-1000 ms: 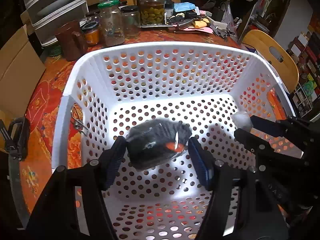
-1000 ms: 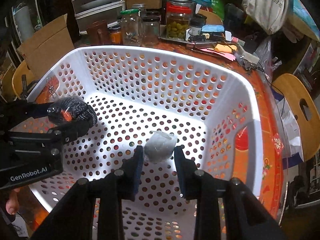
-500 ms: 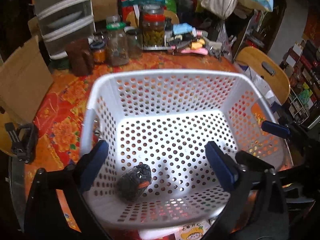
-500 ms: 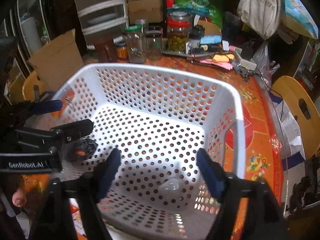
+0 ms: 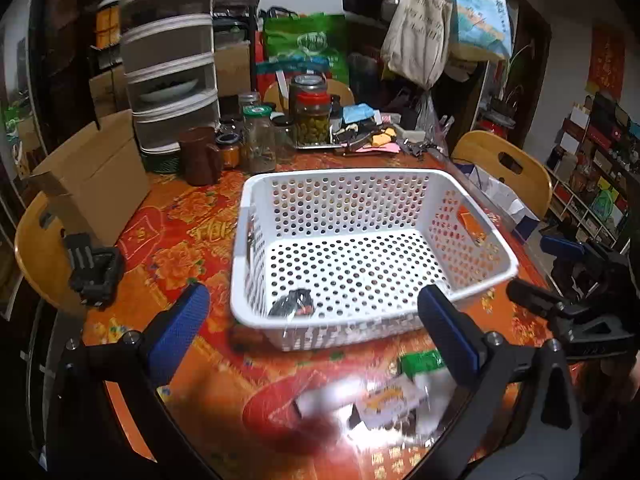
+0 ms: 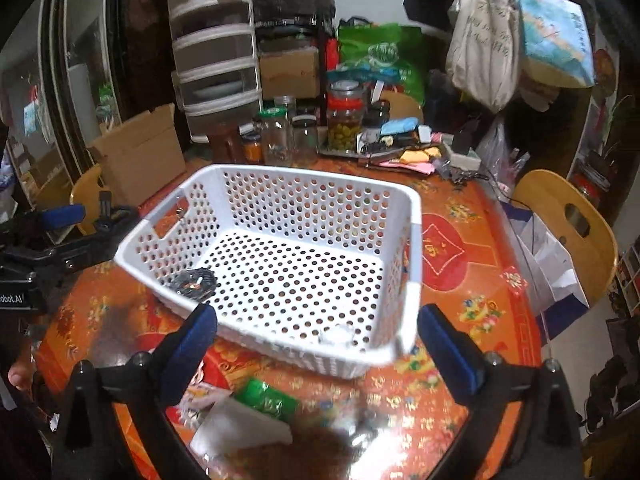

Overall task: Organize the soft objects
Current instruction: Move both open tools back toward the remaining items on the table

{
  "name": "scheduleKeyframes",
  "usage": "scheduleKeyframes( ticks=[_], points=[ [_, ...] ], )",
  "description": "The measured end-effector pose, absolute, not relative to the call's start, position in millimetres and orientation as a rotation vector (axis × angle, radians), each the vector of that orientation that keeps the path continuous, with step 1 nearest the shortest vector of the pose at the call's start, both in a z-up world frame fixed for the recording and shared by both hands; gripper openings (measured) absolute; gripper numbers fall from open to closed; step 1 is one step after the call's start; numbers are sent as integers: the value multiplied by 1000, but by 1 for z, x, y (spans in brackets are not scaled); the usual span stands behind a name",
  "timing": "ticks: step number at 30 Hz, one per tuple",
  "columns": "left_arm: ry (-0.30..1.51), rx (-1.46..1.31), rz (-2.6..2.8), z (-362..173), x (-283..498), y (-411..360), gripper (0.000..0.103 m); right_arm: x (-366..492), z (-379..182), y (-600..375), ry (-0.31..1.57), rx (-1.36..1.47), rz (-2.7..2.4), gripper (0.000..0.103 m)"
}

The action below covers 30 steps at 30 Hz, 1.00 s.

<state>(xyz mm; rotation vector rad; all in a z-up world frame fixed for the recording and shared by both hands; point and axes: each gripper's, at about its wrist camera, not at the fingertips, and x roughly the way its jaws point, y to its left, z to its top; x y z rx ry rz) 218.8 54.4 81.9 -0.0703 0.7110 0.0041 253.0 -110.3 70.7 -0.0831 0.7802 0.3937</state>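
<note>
Basket [image 5: 372, 264], white, perforated, sits mid-table w/ two soft items inside: dark bundle [image 5: 294, 304] in near-left corner, pale wad [image 6: 336, 336] by near-right wall, well apart from each other. Placement fits a drop-in sort; perforated walls keep both contained and visible. Left gripper [image 5: 316, 332] hangs above near table edge, fingers spread wide, nothing between them. Right gripper [image 6: 320, 344] likewise spread wide and empty, near side of basket. Both sit clear of the rim, prob. free for next pick. Loose items near front edge: green packet [image 6: 268, 400], white sheet [image 6: 244, 432], blurred; softness can't be judged. Table [image 5: 180, 216] carries red-orange floral cloth, glossy, glare near front. Far side: jars [image 5: 312, 116], brown jug [image 5: 200, 156], small clutter. Left: cardboard box [image 5: 96, 176]. Beyond: drawer unit [image 5: 168, 68], hanging tote bags [image 5: 416, 40], wooden chairs [image 5: 504, 172]. Room is dim and crowded.
</note>
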Motion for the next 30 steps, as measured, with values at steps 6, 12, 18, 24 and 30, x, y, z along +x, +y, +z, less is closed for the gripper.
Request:
scheduleKeyframes(
  ticks=[6,12,18,24,30],
  points=[
    [650,-106,-5,81,158,62,103,204,72,-128,726,-61,388,100],
    [649,-130,13,55,110,66,103,156,56,-135,708,-51,405,100],
    [674,-159,6,13,86,62,103,122,28,-132,716,-31,417,100],
    [758,-209,-5,-37,93,59,103,109,-11,-124,771,25,441,100],
    [777,-257,-10,-62,104,64,103,107,-41,-111,818,41,472,96]
  ],
)
